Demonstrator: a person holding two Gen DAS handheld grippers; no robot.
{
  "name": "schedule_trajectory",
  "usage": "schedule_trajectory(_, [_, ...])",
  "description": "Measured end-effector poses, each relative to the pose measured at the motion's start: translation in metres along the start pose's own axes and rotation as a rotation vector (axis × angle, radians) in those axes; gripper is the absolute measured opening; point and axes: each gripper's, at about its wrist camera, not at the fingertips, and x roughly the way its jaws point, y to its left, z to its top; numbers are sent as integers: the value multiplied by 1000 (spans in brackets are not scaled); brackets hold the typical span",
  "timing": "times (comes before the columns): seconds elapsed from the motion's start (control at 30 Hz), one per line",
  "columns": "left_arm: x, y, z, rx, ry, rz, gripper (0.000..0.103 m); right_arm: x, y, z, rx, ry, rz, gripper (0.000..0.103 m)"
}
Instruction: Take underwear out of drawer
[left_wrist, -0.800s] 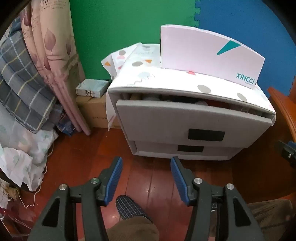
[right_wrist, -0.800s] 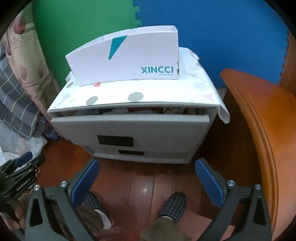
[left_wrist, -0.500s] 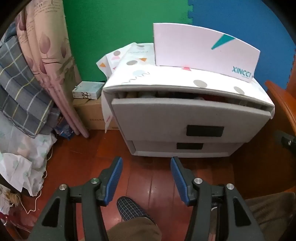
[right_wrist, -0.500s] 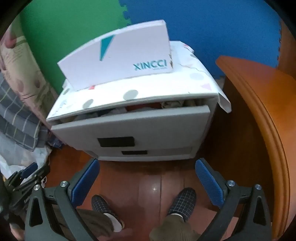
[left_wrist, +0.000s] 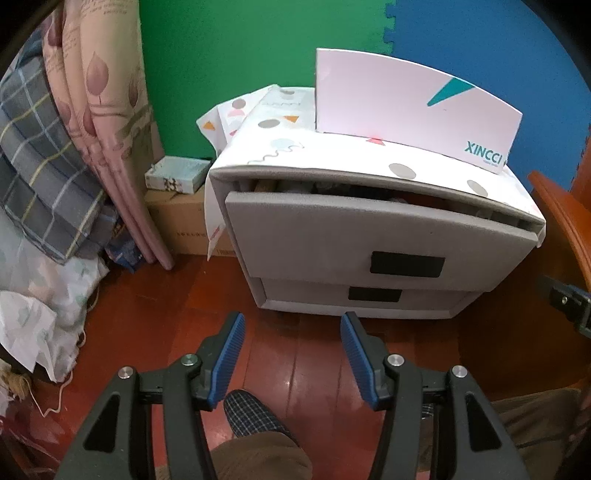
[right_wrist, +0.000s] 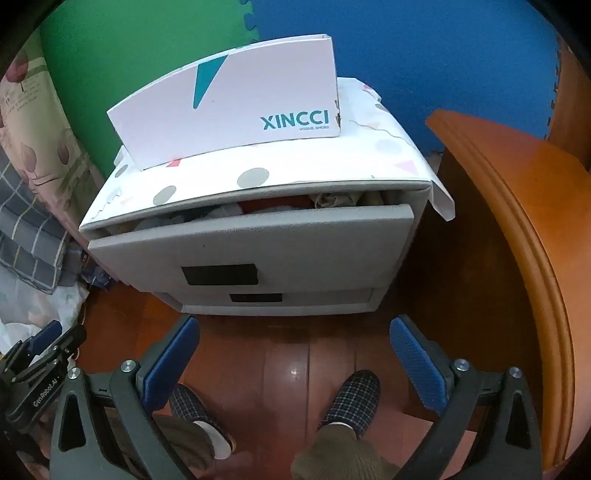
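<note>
Left gripper (left_wrist: 291, 350): jaws partly apart, blue pads facing each other, nothing between them but floor. Held above the red-brown wooden floor (left_wrist: 280, 373), angled downward toward the cabinet, well short of it.

Right gripper (right_wrist: 293, 354): jaws spread wide, nothing held. Also above the floor, in front of the cabinet, not touching it.

Small grey two-drawer cabinet (right_wrist: 391, 299) standing on the floor against green and blue foam wall mats. Top drawer (right_wrist: 251, 240) pulled out a little; gap showing between drawer front and cabinet top. Lower drawer (right_wrist: 280, 297) pushed in. Black rectangular patch on each drawer front.

Underwear (right_wrist: 273, 205): folded clothing visible in the gap of the top drawer, red, pale grey and beige pieces packed side by side. Individual items too cramped to tell apart. All inside the drawer, none lifted.

White box marked XINCCI (right_wrist: 236, 107) resting on the spotted white cover (right_wrist: 332, 166) draped over the cabinet top.

Left of cabinet: cardboard box (left_wrist: 181, 225) on the floor with a small patterned box (left_wrist: 177, 179) on top; pink curtain (left_wrist: 107, 110) and checked grey fabric (left_wrist: 37, 162) beyond.

Right of cabinet: orange-brown wooden furniture edge (right_wrist: 524, 229), just beside it.

Person's feet in checked slippers (right_wrist: 354, 398) on the floor below the grippers.
</note>
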Motion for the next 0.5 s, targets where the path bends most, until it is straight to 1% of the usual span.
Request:
schedule_trajectory(0.13, [2, 3, 0, -21, 7, -8, 55, 0, 0, 0, 3, 1, -1, 102])
schedule_trajectory(0.5, [4, 2, -2, -21, 14, -6, 55, 3, 0, -2, 8, 12, 0, 102])
